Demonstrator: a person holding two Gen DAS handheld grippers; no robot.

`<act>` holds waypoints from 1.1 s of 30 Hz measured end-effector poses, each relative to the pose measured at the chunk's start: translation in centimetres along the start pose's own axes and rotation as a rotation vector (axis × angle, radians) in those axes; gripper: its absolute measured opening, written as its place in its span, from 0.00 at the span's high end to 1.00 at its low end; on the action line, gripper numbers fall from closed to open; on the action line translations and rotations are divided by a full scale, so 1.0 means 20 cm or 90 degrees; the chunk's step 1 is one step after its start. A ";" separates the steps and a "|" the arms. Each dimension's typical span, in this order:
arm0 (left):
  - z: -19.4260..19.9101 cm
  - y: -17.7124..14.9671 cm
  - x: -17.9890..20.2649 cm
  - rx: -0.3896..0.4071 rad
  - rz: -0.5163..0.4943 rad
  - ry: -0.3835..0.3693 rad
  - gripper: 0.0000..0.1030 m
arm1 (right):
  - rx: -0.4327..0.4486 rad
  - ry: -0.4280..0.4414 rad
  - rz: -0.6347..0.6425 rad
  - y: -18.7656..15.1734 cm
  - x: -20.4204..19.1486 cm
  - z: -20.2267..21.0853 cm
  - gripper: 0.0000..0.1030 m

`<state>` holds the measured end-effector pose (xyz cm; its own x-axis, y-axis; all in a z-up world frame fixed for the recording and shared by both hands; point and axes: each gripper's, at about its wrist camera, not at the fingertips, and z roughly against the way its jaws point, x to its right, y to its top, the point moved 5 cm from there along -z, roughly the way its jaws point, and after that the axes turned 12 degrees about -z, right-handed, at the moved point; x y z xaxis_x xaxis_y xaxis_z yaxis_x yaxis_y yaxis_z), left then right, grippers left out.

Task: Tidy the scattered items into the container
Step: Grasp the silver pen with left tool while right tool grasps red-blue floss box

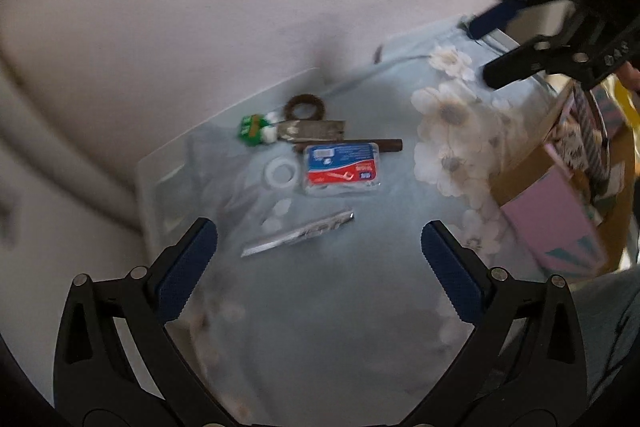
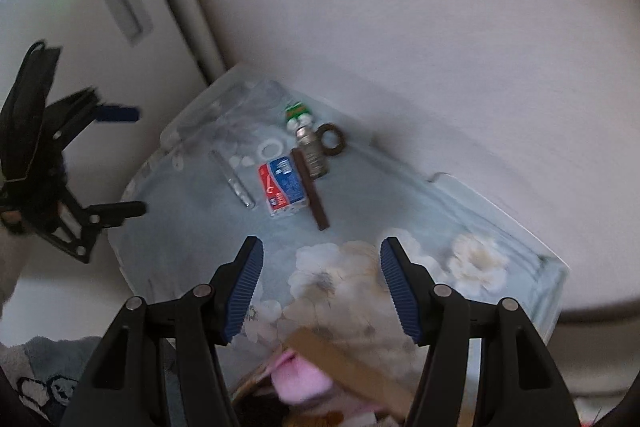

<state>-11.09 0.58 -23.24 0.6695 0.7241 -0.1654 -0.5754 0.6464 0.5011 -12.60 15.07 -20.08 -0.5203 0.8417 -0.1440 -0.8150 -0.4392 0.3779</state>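
Barely started tbh: floss pick box (image 1: 341, 169), foil strip (image 1: 298, 238) and the rest lie scattered on the worktop (image 1: 320, 307), cardboard box (image 1: 560, 195) waiting, left tool (image 1: 320, 247) spread wide and empty, right tool (image 2: 322, 287) half-spread, empty too.

1. The left gripper (image 1: 320, 247) points steeply downward, its two black arms spread as wide as they go, nothing between the blue ribbed pads (image 1: 186, 267).
2. The right gripper (image 2: 322, 285) also angles steeply down, its jaws about half apart, and the gap between its blue pads (image 2: 244, 291) is empty.
3. In the left wrist view the right gripper shows at the upper right edge, blurred.
4. In the right wrist view the left gripper shows at the left edge, jaws splayed.
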 end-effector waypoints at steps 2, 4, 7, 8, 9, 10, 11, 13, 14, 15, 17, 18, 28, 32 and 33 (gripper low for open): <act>-0.10 0.00 0.00 0.008 -0.034 -0.013 0.01 | -0.019 0.016 0.018 0.02 -0.04 -0.11 0.45; -0.18 -0.01 0.00 0.004 -0.054 -0.026 0.03 | -0.040 0.027 0.038 0.04 -0.08 -0.23 0.45; -0.27 -0.03 -0.01 0.003 -0.071 -0.049 0.05 | -0.065 0.033 0.063 0.05 -0.12 -0.38 0.45; -0.30 -0.03 -0.02 0.000 -0.073 -0.054 0.05 | -0.073 0.034 0.071 0.05 -0.13 -0.42 0.45; -0.32 -0.04 -0.02 -0.002 -0.073 -0.057 0.05 | -0.083 0.032 0.078 0.05 -0.14 -0.47 0.45; -0.33 -0.05 -0.03 -0.004 -0.071 -0.058 0.05 | -0.089 0.029 0.083 0.05 -0.14 -0.51 0.45; -0.35 -0.05 -0.03 -0.006 -0.069 -0.060 0.05 | -0.094 0.029 0.086 0.04 -0.14 -0.53 0.45; -0.38 -0.07 -0.04 -0.008 -0.063 -0.065 0.05 | -0.104 0.033 0.091 0.03 -0.15 -0.58 0.45; -0.40 -0.07 -0.04 -0.010 -0.061 -0.067 0.05 | -0.107 0.035 0.092 0.03 -0.15 -0.60 0.45; -0.41 -0.08 -0.04 -0.011 -0.060 -0.071 0.05 | -0.110 0.037 0.093 0.03 -0.15 -0.62 0.45; -0.43 -0.10 -0.04 -0.015 -0.062 -0.075 0.06 | -0.112 0.037 0.092 0.04 -0.15 -0.64 0.45; -0.44 -0.10 -0.04 -0.018 -0.063 -0.076 0.07 | -0.113 0.038 0.092 0.04 -0.15 -0.65 0.45; -0.53 -0.13 0.02 -0.043 -0.085 -0.110 0.41 | -0.129 0.030 0.137 0.05 -0.18 -0.70 0.45; -0.52 -0.13 0.03 -0.034 -0.087 -0.115 0.52 | -0.139 0.015 0.165 0.05 -0.20 -0.73 0.45; -0.51 -0.13 0.03 -0.033 -0.087 -0.116 0.55 | -0.140 0.011 0.172 0.05 -0.20 -0.74 0.45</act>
<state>-14.05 1.87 -33.33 0.8141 0.5764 -0.0708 -0.4934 0.7508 0.4391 -15.07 6.53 -32.64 -0.7270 0.6818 -0.0813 -0.6822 -0.7036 0.1991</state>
